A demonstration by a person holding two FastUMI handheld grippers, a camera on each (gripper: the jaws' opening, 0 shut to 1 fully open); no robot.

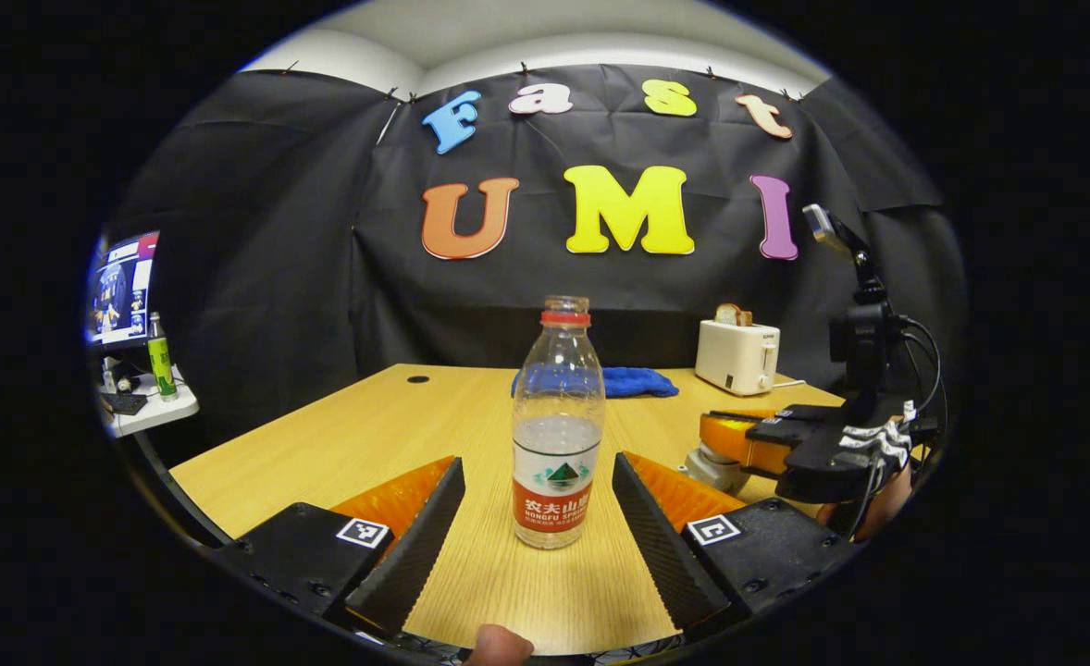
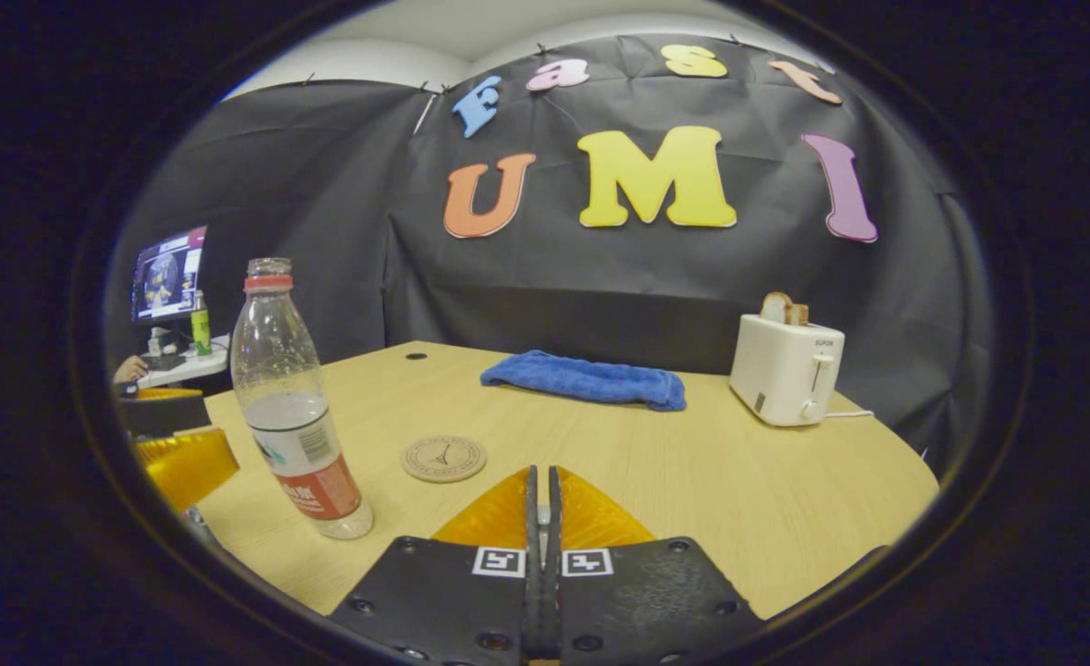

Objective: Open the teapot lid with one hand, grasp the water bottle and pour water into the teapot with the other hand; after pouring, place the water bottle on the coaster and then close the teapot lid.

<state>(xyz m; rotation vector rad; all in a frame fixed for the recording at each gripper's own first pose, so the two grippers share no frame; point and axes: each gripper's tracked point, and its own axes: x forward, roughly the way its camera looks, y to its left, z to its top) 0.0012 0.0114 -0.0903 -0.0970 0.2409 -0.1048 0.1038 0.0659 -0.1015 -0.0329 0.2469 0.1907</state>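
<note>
**Open bottle stands between parted fingers on booth table**

A capless water bottle [image 1: 558, 425], partly filled, stands upright on the wooden table [image 1: 341, 444], directly ahead of the left gripper [image 1: 538, 504]. That gripper's two fingers are spread wide, one on each side of the bottle's lower half, neither touching it. In the right gripper view, the same bottle [image 2: 293, 407] stands to the left of the right gripper [image 2: 542, 499], whose fingers are pressed together with nothing between them. A round coaster [image 2: 443, 458] lies flat on the table just ahead of the right gripper and near the bottle, apart from it. Farther back lie a folded blue towel [image 2: 587, 379] and a white toaster [image 2: 786, 368] with bread in its slots.
</note>
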